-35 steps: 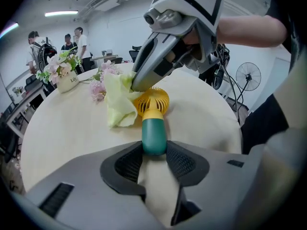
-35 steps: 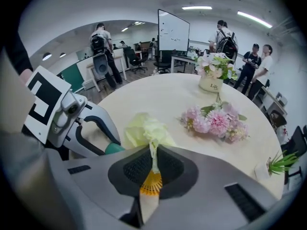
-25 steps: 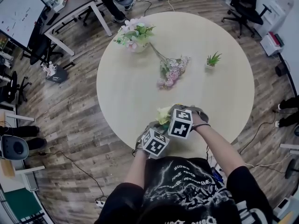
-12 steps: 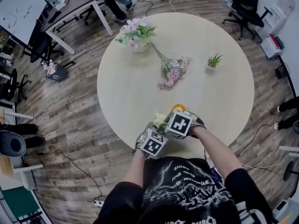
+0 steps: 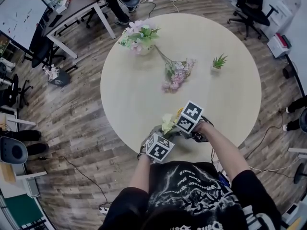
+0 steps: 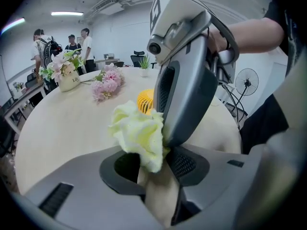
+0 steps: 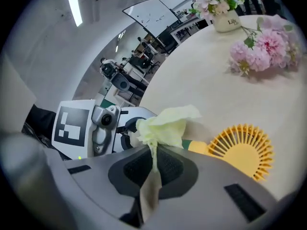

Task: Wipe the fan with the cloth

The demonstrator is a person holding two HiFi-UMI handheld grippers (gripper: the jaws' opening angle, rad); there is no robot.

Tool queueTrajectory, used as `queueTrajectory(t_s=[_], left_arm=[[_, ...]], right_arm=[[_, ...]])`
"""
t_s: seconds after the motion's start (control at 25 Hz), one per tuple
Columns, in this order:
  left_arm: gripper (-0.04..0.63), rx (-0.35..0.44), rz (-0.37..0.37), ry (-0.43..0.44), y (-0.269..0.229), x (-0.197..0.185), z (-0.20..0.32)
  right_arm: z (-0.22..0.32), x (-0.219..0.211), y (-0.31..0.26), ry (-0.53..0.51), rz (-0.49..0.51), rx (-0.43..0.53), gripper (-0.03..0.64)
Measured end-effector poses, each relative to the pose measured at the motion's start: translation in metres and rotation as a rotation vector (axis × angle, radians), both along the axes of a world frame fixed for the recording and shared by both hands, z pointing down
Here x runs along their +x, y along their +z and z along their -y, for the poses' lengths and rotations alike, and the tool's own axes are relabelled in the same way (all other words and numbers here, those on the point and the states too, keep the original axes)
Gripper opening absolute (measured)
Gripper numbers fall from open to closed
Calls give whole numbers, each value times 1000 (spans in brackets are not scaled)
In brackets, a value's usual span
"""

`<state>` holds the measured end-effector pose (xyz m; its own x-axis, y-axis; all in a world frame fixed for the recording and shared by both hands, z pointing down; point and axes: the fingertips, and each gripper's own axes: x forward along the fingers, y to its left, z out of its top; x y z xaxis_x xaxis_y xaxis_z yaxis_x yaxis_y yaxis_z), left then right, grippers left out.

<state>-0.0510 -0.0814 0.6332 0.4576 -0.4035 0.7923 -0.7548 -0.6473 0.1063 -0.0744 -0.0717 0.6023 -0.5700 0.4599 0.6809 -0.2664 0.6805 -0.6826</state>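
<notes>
A small yellow fan (image 7: 242, 150) with a round ribbed head lies low over the round table (image 5: 139, 99), near its front edge. Its head also peeks out in the head view (image 5: 181, 112) and the left gripper view (image 6: 146, 100). A pale yellow cloth (image 7: 165, 124) sticks up from my right gripper (image 7: 154, 164), which is shut on it. The cloth (image 6: 138, 132) bunches over the fan's handle, right at my left gripper (image 6: 156, 164). The left jaws stand partly apart around the handle end, mostly hidden by the cloth. Both grippers meet at the cloth (image 5: 167, 122).
Farther back on the table are a vase of flowers (image 5: 139, 37), a loose bunch of pink flowers (image 5: 176, 73) and a small potted plant (image 5: 218, 61). Desks, office chairs and people stand around the room. A floor fan (image 6: 247, 83) is off to the right.
My right gripper has rolled and shifted a little over the fan, carrying the cloth with it. The fan's head, clear half a second ago, is now mostly covered. The left gripper has kept still.
</notes>
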Motion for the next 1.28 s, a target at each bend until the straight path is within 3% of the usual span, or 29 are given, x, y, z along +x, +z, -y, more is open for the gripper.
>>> queueTrajectory(t_s=[0.68,1.08,1.28], left_arm=[[175,-50,2,18,1,0,1],[173,-129,-42,-17,1,-1,3],[173,-168,-72,-55,0,-4,6]], right_arm=[[-4,29,5,103,25,80,25],[-6,48,16,124,9,141,25],[-1,42,25,233,28,162,25]])
